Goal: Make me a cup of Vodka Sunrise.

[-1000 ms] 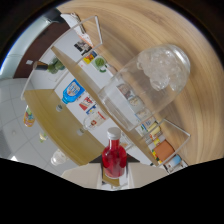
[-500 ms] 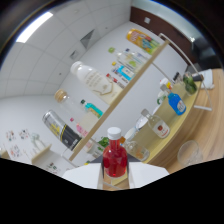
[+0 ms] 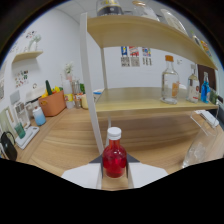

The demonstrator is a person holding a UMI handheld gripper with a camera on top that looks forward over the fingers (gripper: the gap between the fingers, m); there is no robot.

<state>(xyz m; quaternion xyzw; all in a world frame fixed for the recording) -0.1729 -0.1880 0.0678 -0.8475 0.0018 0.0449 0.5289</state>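
Gripper view showed our gripper (image 3: pixel 115 172) clamped on the red bottle (image 3: pixel 114 156), held upright above the tabletop (image 3: pixel 60 145), ahead of the shelf (image 3: pixel 150 102) with its clear bottle (image 3: pixel 169 80), so we judged nothing would spill.

A home-style bar corner: a wooden table (image 3: pixel 65 145), a two-tier wooden shelf (image 3: pixel 150 102) holding bottles (image 3: pixel 170 80), and posters (image 3: pixel 134 56) on the white wall.
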